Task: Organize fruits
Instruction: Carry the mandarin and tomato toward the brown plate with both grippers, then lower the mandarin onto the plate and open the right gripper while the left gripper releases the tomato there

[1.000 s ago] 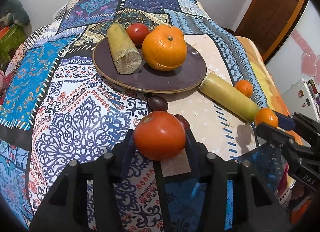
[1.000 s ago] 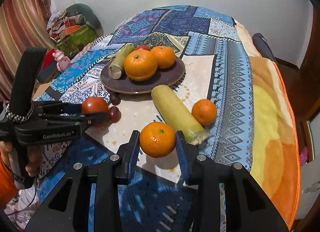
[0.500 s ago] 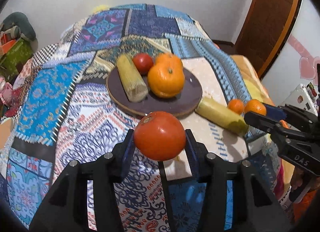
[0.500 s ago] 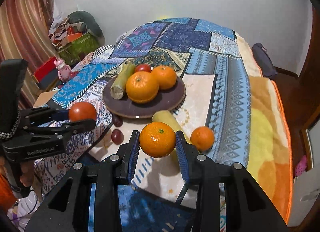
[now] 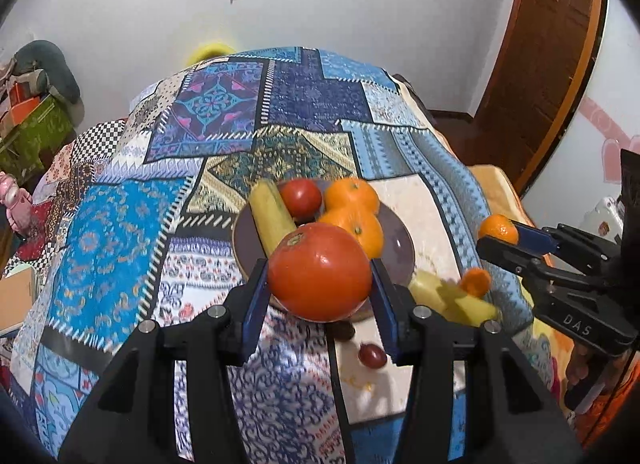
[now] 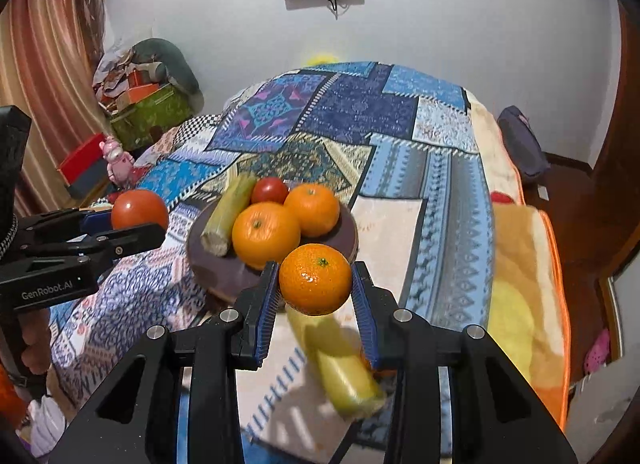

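Observation:
My left gripper (image 5: 319,278) is shut on a red tomato (image 5: 320,270), held in the air in front of the brown plate (image 5: 400,254). My right gripper (image 6: 315,288) is shut on a small orange (image 6: 315,279), raised above the near rim of the plate (image 6: 208,264). On the plate lie a yellow-green stalk piece (image 6: 228,212), a small tomato (image 6: 270,189) and two oranges (image 6: 266,234). A second stalk piece (image 6: 344,372) lies on the cloth below my right gripper, with another small orange (image 5: 475,282) beside it.
Two dark grapes (image 5: 372,355) lie on the patchwork cloth (image 5: 120,256) near the plate. The round table's edge drops to an orange blanket (image 6: 528,304) at the right. Boxes and bags (image 6: 148,104) stand by the far left wall; a wooden door (image 5: 540,64) is at the right.
Both grippers have risen and drawn back from the table with their fruits, so the plate and table look smaller and farther, and more of the wall shows.

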`<move>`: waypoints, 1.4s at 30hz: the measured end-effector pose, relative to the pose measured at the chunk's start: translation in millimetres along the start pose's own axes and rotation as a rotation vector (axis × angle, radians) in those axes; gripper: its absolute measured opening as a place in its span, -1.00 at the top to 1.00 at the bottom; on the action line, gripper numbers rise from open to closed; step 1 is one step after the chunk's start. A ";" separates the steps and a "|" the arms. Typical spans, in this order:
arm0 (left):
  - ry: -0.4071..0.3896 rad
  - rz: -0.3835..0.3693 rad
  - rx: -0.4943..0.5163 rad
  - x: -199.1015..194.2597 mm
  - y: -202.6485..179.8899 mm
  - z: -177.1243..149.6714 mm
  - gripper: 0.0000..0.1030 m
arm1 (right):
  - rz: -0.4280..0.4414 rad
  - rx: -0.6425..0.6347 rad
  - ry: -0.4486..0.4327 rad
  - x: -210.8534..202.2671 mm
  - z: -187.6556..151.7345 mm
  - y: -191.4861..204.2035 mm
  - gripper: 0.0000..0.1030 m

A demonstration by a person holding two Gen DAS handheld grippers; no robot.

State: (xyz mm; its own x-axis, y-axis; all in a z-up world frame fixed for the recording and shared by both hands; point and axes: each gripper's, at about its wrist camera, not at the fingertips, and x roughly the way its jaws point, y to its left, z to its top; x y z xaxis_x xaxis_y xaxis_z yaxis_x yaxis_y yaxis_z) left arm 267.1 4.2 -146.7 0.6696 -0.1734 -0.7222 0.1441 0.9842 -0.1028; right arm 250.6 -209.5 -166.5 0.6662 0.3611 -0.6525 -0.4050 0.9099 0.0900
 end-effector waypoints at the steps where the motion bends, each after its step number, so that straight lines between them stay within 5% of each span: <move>1: -0.003 0.003 -0.002 2.0 1.3 3.3 0.07 | -0.003 -0.002 -0.004 1.6 2.7 -0.6 0.36; 12: 0.022 0.032 -0.013 43.3 9.7 24.1 0.07 | -0.007 -0.014 0.006 33.5 23.8 -7.8 0.36; 28: 0.057 0.045 -0.020 98.2 11.1 48.9 0.07 | 0.014 -0.062 0.162 104.0 30.9 -14.3 0.36; 42: 0.089 0.039 -0.020 115.8 14.4 48.9 0.05 | 0.056 -0.076 0.241 123.3 25.3 -17.5 0.34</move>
State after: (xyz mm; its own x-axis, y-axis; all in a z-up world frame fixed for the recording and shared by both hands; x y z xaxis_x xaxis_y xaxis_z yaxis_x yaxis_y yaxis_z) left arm 382.4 -3.4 -198.4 0.6072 -0.1322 -0.7835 0.1040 0.9908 -0.0866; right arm 355.8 -175.7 -229.5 0.4763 0.3434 -0.8095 -0.4893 0.8684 0.0804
